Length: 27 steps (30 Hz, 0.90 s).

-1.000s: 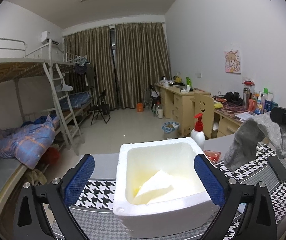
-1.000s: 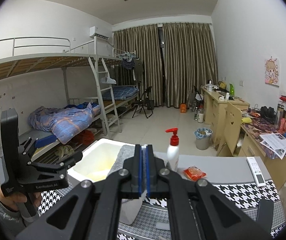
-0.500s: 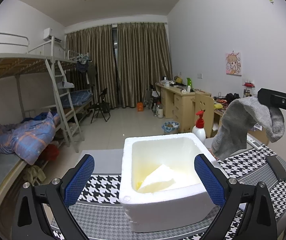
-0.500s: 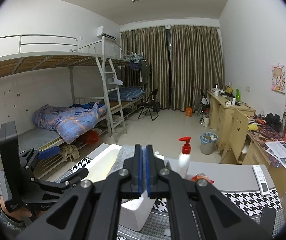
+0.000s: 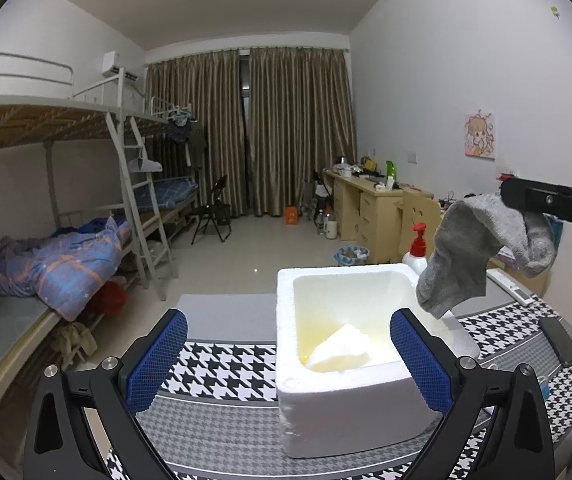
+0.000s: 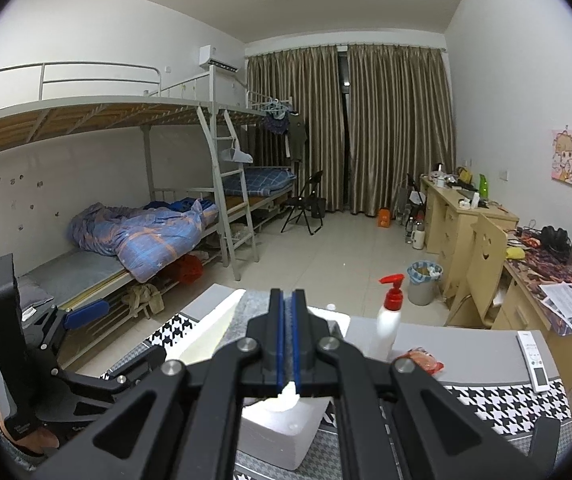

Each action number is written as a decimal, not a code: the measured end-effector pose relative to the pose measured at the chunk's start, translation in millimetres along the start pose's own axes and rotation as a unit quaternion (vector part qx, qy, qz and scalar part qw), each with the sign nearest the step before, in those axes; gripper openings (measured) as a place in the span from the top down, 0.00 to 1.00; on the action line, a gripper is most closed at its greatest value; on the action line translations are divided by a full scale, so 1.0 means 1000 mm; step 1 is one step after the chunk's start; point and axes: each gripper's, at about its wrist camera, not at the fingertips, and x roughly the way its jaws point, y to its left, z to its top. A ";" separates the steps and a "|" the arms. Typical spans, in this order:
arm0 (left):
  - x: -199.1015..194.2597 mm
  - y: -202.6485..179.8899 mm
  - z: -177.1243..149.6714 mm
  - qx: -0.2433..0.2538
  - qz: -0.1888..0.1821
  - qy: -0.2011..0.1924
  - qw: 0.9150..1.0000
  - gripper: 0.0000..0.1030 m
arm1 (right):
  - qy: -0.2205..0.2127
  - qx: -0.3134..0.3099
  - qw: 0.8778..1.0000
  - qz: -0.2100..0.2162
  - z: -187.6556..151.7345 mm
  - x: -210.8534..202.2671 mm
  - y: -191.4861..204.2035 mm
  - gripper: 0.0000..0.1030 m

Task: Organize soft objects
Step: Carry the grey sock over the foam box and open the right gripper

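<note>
A white foam box (image 5: 318, 396) stands on the houndstooth table cloth (image 5: 222, 360), with a pale folded cloth (image 5: 340, 350) lying inside. My left gripper (image 5: 290, 364) is open, its blue pads on either side of the box's near left part. My right gripper (image 6: 286, 340) is shut on a grey sock (image 5: 474, 248), which hangs over the box's far right corner. In the right wrist view the sock (image 6: 246, 320) shows just behind the shut fingers, above the box (image 6: 282, 432).
A white pump bottle with a red top (image 6: 388, 320) stands behind the box. A red snack packet (image 6: 420, 362) and a white remote (image 6: 534, 360) lie on the grey table part. A black phone (image 5: 558, 340) lies at the right.
My right gripper has carried the grey sock up and left, toward the foam box's far right corner. My left gripper has shifted left, so the box sits more to the right.
</note>
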 end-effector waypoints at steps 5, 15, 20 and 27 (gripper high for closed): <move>-0.002 0.004 -0.002 -0.005 0.004 -0.001 1.000 0.01 | 0.006 -0.005 1.000 0.008 0.001 0.006 0.006 0.95; -0.003 0.007 -0.007 -0.007 0.007 0.002 1.000 0.01 | 0.027 -0.007 1.000 0.011 -0.001 0.025 0.013 0.95; -0.002 0.008 -0.008 -0.007 0.007 0.001 1.000 0.01 | 0.039 -0.007 0.999 0.013 -0.004 0.033 0.013 0.95; 0.001 0.013 -0.011 -0.008 0.007 0.006 1.000 0.01 | 0.062 -0.008 0.998 0.008 -0.008 0.046 0.013 0.95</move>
